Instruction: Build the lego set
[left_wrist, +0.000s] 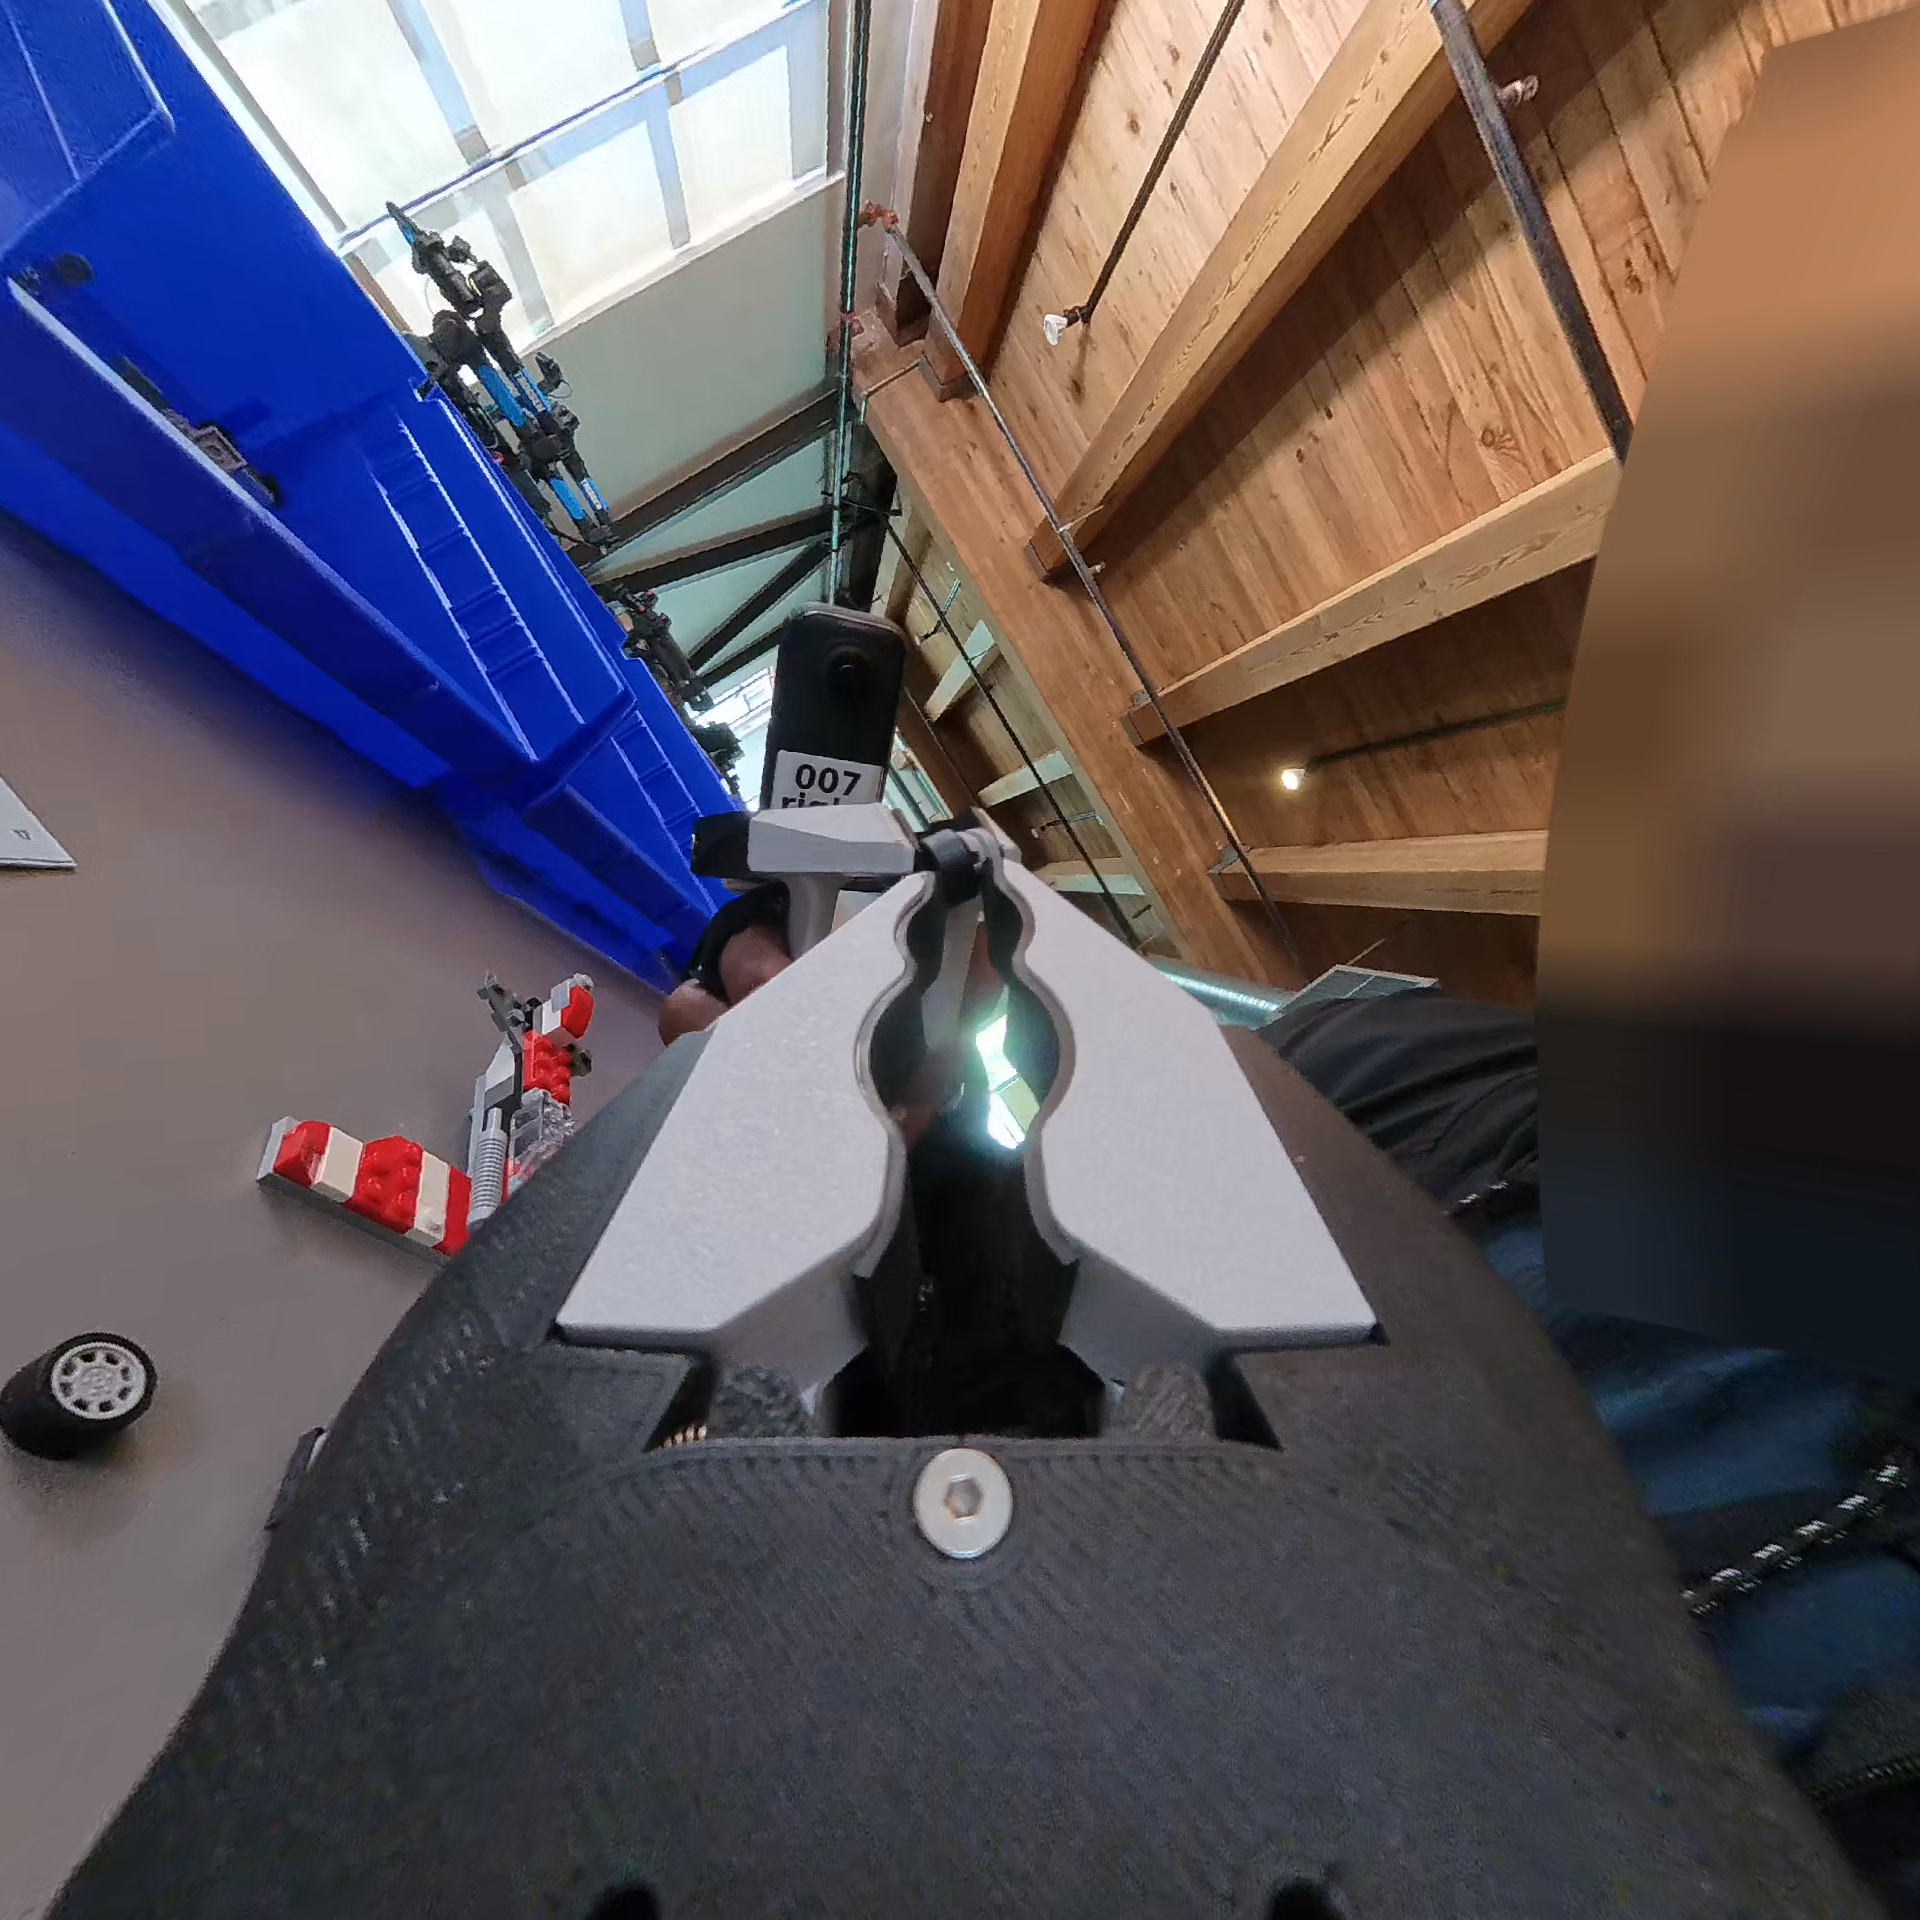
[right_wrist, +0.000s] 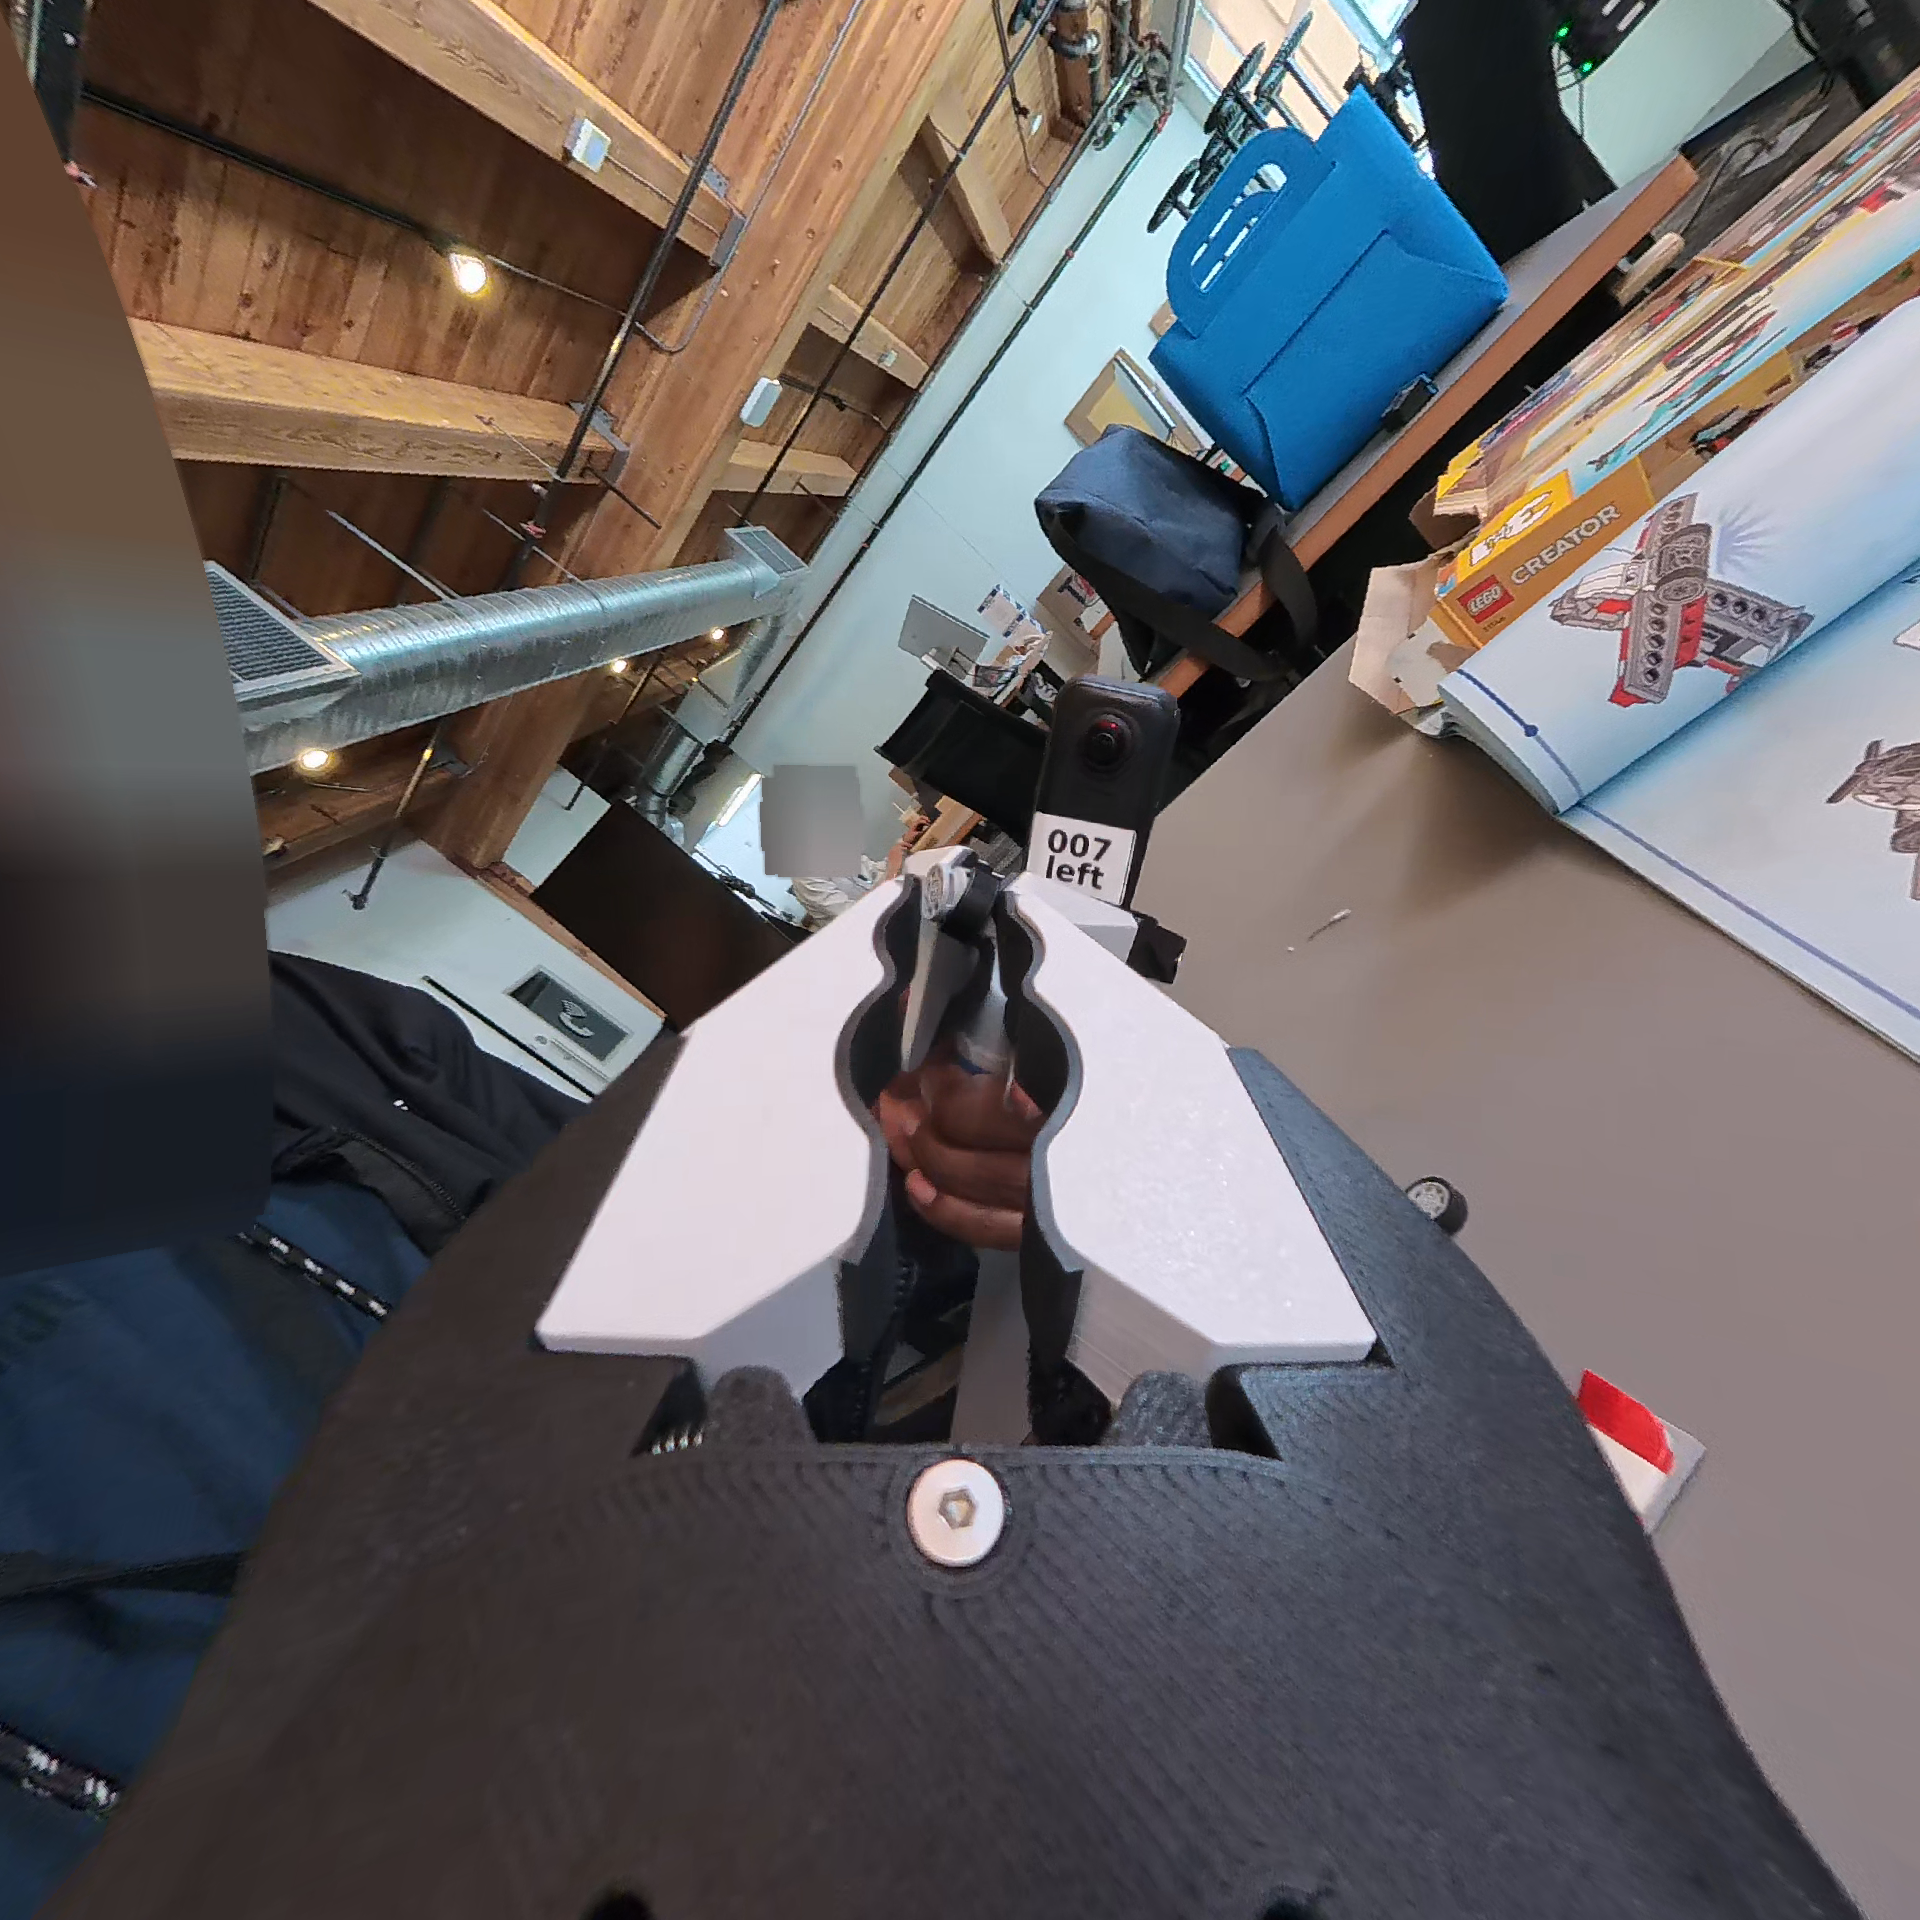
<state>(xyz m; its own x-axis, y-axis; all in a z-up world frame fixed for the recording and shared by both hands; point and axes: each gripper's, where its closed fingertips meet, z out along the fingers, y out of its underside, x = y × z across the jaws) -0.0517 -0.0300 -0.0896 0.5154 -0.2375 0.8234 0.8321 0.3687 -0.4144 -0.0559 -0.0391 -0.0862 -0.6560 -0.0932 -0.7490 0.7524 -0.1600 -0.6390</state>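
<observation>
Grey fingers of the left claw (left_wrist: 961, 883) and right claw (right_wrist: 961, 904) are meeting tip to tip, both pinching one small black-and-grey lego piece (left_wrist: 951, 857) in mid-air, while the red-and-white lego build (left_wrist: 416, 1164) and a wheel (left_wrist: 81, 1390) are lying on the grey surface (left_wrist: 208, 987).

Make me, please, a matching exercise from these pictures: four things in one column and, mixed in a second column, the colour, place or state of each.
Things:
1. wheel
2. booklet
3. bins
4. black part

Descriptions:
A. blue, at the table's far side
B. lying open on the table
C. pinched where the tips of the left gripper and right gripper meet
D. loose on the table, grey hub

Pairs: 1-D, 2-B, 3-A, 4-C
</observation>
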